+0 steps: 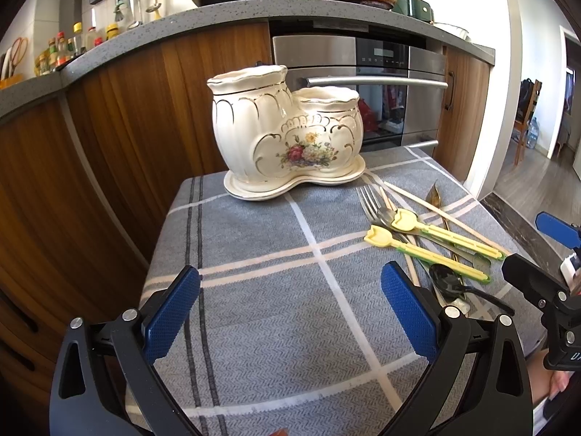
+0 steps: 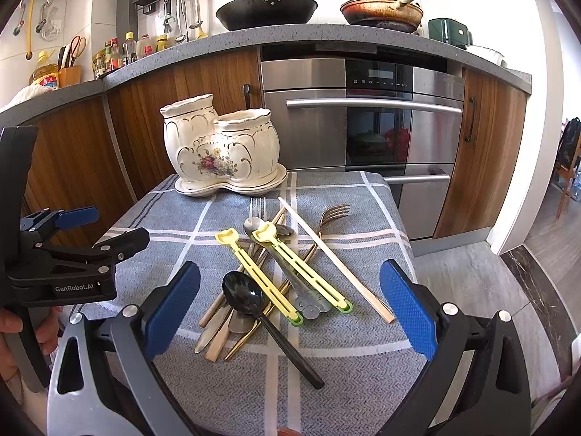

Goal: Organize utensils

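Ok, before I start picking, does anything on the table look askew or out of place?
Yes: the utensils lie in a crisscrossed heap on the grey checked cloth, the black spoon and two yellow plastic pieces on top. The white floral ceramic holder stands upright; nothing pokes above its rims. Nothing looks spilled or broken.

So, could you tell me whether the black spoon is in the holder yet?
Not yet: the black spoon lies on the utensil pile.

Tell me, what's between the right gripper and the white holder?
The utensil pile lies between the right gripper and the holder: black spoon nearest, then yellow tools, forks and chopsticks, then bare cloth. The right wrist view shows it.
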